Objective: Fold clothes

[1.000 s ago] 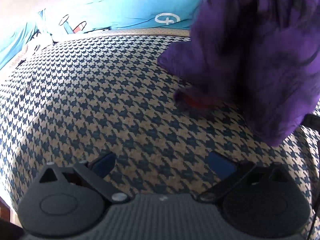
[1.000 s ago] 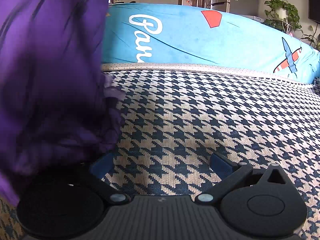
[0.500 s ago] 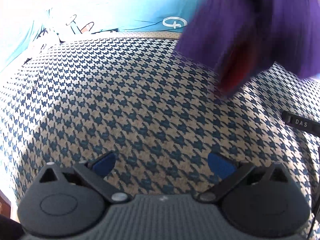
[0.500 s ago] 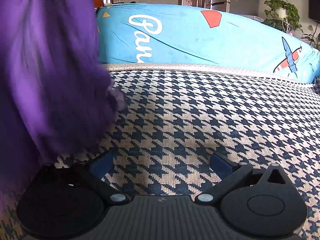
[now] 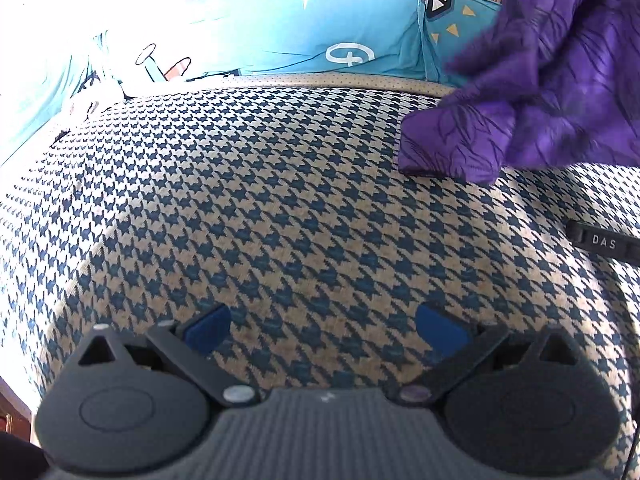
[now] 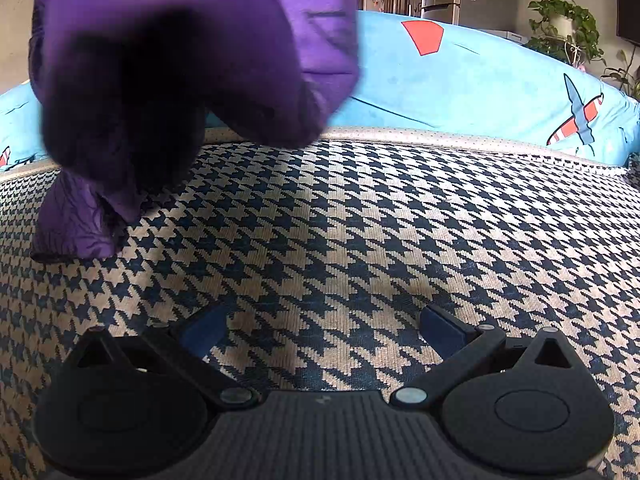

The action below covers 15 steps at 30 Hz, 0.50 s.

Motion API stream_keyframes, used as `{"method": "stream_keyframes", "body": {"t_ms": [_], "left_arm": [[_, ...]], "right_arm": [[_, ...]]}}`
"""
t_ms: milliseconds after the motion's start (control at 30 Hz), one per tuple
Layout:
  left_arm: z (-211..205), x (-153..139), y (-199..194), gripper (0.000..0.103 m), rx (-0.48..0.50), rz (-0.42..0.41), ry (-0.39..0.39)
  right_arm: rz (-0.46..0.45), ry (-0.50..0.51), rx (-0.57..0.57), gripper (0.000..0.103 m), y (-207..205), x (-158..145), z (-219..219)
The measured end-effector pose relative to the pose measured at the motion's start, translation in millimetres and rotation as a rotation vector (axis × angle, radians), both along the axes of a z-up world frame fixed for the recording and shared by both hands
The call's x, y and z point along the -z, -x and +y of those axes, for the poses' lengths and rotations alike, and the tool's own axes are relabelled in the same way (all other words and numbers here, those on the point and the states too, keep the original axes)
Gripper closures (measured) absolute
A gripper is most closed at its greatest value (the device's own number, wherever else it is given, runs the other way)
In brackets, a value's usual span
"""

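Observation:
A purple garment (image 5: 552, 80) hangs in the air at the upper right of the left wrist view, its lowest fold touching the houndstooth cover (image 5: 280, 200). In the right wrist view the same purple garment (image 6: 180, 60) fills the upper left, blurred, with one end resting on the houndstooth cover (image 6: 400, 220). What holds it up is out of view. My left gripper (image 5: 322, 330) is open over bare cover, well short of the cloth. My right gripper (image 6: 322, 330) is open too, nothing between its blue pads, the garment ahead to its left.
A blue printed cushion (image 5: 280, 40) runs along the back edge of the cover, seen also as the blue cushion (image 6: 480, 80) in the right view. A black strap marked DAS (image 5: 604, 242) lies at the right. Potted plants (image 6: 564, 24) stand beyond.
The garment has been lifted and carried farther from both grippers; it now hangs higher with only its lower fold on the cover. Both grippers stayed open and low.

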<state>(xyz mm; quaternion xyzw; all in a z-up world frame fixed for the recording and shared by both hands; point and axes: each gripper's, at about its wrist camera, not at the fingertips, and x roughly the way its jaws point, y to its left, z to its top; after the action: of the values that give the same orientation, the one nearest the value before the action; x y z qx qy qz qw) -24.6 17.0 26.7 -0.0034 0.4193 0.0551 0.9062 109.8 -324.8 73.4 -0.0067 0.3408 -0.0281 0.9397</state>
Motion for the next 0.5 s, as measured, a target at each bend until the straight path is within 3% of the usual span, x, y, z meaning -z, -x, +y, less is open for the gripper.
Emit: {"method": "stream_keyframes", "body": {"t_ms": [500], "left_arm": [[0.0,-0.6,-0.5,0.000,0.021,0.009,0.000]], "right_arm": [[0.003,0.001,0.001,0.000,-4.8,0.6,6.6]]}}
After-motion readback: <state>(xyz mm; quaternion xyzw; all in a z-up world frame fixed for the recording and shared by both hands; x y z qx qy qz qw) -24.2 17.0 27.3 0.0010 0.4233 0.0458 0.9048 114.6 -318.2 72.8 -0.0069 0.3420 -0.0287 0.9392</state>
